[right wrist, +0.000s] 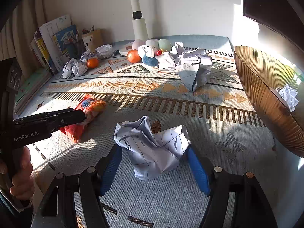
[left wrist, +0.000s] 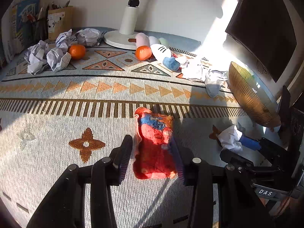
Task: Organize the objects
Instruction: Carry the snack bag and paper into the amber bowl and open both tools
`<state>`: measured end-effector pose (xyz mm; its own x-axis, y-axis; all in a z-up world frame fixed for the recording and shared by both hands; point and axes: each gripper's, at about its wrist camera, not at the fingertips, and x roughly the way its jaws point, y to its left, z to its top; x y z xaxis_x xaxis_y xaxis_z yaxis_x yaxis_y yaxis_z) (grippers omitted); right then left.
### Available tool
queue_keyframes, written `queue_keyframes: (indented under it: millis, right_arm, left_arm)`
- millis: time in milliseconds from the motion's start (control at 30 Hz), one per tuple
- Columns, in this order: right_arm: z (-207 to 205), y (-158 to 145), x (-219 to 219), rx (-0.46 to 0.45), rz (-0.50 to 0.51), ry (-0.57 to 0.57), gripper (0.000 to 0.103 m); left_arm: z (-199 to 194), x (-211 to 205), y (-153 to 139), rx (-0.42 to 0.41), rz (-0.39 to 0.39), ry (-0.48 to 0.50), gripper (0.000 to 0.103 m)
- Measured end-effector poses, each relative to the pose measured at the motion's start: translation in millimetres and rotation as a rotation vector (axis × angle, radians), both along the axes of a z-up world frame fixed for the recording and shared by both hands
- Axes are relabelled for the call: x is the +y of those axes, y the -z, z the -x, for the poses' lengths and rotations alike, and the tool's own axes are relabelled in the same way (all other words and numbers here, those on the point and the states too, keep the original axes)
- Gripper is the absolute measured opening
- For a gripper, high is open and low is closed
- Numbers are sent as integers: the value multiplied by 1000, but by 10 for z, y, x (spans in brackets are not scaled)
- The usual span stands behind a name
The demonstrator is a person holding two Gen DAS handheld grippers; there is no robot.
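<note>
Two grippers, left [left wrist: 152,152] "GenRobot.AI" jaws apart round red toy [left wrist: 154,144], right [right wrist: 154,163] clamping paper [right wrist: 152,150]

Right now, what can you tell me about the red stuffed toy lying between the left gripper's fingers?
The red stuffed toy is a soft, fuzzy plush, mostly red-orange with a blue patch near its far end. It lies flat and lengthwise on the patterned tablecloth, partly in sunlight. The left gripper straddles its near half; a narrow gap shows at one finger, and the other seems to touch it.
</note>
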<state>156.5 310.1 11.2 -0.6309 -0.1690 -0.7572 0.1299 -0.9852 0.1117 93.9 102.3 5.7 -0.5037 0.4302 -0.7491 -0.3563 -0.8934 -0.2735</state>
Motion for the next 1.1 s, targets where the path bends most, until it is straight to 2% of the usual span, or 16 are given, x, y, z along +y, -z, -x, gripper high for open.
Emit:
queue_keyframes:
  millis: [67, 100, 200, 267, 300, 333, 400, 433, 467, 500, 600, 667, 833, 967, 1100]
  right_arm:
    - [-12, 17, 4, -8, 15, -1, 73]
    - [-23, 15, -10, -5, 15, 2, 75]
    - [-97, 17, -14, -7, 51, 20, 81]
    - [-193, 11, -25, 9, 95, 44, 86]
    - [-219, 6, -43, 13, 112, 56, 86]
    - [-231, 2, -43, 18, 127, 76, 86]
    - [-212, 2, -40, 20, 155, 110, 85]
    - [-188, -1, -47, 20, 151, 125, 81]
    - [-158, -7, -66, 18, 130, 136, 75]
    - [-124, -12, -88, 15, 106, 140, 61]
    - [-59, -11, -70, 10, 120, 144, 41]
    - [-61, -18, -69, 16, 120, 138, 40]
    - [-150, -94, -100, 67, 114, 113, 39]
    - [-229, -200, -92, 115, 72, 113, 39]
    - [-305, -280, 32, 135, 99, 128, 39]
  left_arm:
    - [13, -5, 21, -4, -6, -3, 61]
    - [-3, 13, 20, 0, 2, -4, 74]
    - [-61, 137, 39, 35, 74, 14, 76]
    - [-97, 241, 53, 70, 149, 12, 74]
    - [-113, 276, 60, 91, 179, 9, 66]
    - [-137, 303, 60, 115, 206, -1, 44]
    - [-150, 324, 52, 123, 217, 8, 38]
    - [-147, 321, 46, 121, 213, 7, 36]
    - [-149, 301, 40, 121, 203, 3, 35]
    - [-151, 277, 35, 120, 186, 1, 34]
    - [-162, 187, 11, 108, 117, -9, 32]
    - [-173, 177, -7, 108, 96, -6, 32]
    - [-208, 270, -26, 121, 101, 9, 32]
    - [-257, 304, -101, 145, 92, 15, 32]
    - [-302, 312, -241, 181, 69, 20, 32]
